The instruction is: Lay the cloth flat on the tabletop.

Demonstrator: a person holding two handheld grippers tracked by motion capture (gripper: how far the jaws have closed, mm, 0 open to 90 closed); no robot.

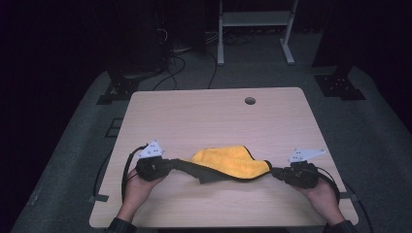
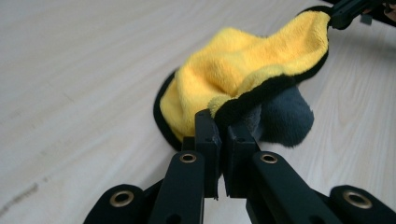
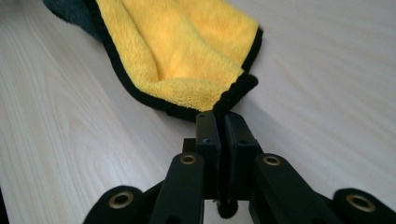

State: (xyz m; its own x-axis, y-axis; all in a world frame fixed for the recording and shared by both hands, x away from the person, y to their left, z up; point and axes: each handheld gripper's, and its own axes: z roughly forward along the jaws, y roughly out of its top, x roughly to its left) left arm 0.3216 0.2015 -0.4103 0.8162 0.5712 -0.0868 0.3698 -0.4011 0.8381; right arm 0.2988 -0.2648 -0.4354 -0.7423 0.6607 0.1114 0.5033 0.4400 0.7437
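A yellow cloth (image 1: 228,161) with a grey underside and black trim lies stretched across the near half of the wooden table (image 1: 214,111). My left gripper (image 1: 171,164) pinches the cloth's left corner. In the left gripper view the black jaws (image 2: 223,126) press together on the black-edged corner of the cloth (image 2: 243,60). My right gripper (image 1: 273,171) holds the opposite corner. In the right gripper view its jaws (image 3: 223,122) clamp the trimmed tip of the cloth (image 3: 187,51). A hand grasps each gripper from the table's near edge.
A round cable hole (image 1: 249,101) sits in the far part of the tabletop. Beyond the table stand a white frame (image 1: 255,29), dark stands and cables on the grey floor (image 1: 374,126). Cables trail from both grippers off the near edge.
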